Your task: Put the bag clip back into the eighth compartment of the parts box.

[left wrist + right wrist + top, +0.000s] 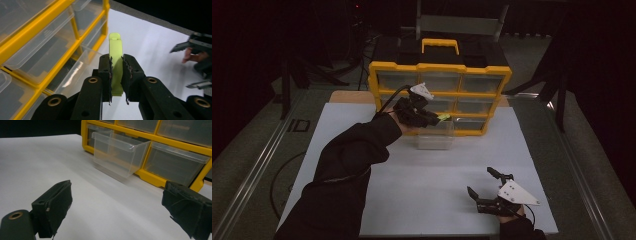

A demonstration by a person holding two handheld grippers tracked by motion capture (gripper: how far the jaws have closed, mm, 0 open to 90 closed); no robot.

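Observation:
A yellow drawer organizer [439,95] with clear drawers stands at the back of the white table. One clear drawer [435,136] is pulled out at its bottom row; the right gripper view shows this drawer [117,153] sticking out. My left gripper [439,119] is shut on a small lime-green block [116,63], held just above the pulled-out drawer [75,75]. The block [444,117] pokes past the fingertips. My right gripper [484,183] rests open near the table's front right, with nothing between its jaws; its fingers [53,206] frame bare table.
The white table surface [427,185] lies between the two grippers. A black box with a yellow handle [440,46] sits on top of the organizer. A dark floor and rails surround the table.

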